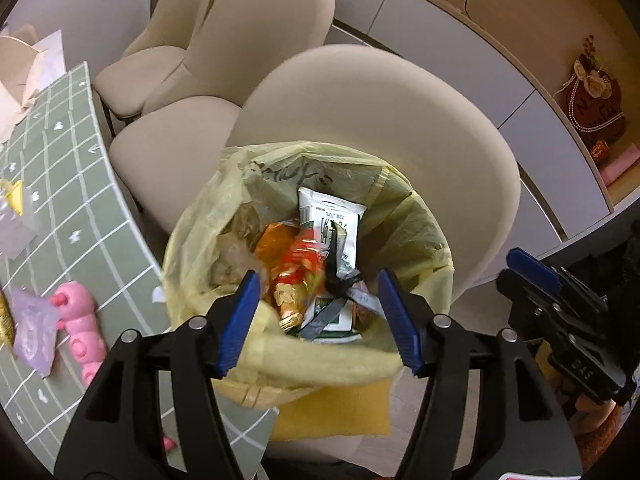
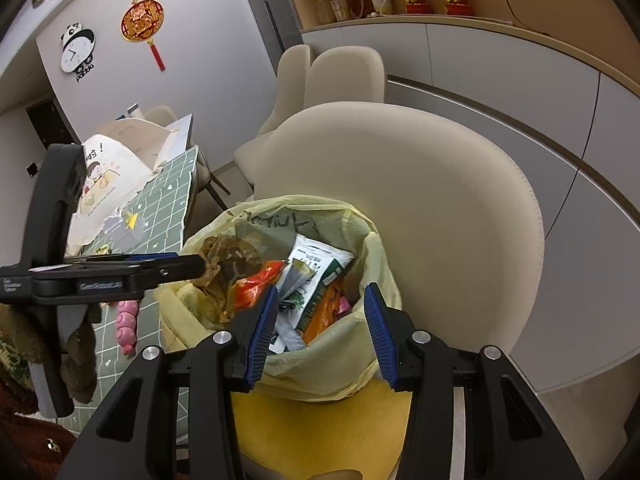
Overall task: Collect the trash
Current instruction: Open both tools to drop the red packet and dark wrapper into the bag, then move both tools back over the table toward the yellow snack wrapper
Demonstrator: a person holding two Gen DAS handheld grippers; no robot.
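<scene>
a bin lined with a pale yellow plastic bag (image 1: 208, 240) stands on a beige chair, filled with crumpled wrappers: a red-and-gold foil wrapper (image 1: 298, 270) and a white-and-green packet (image 1: 334, 222). the left gripper (image 1: 320, 316) hangs above the bin mouth, jaws apart and empty. the right gripper (image 2: 322, 330), likewise parted and empty, is beside it.
</scene>
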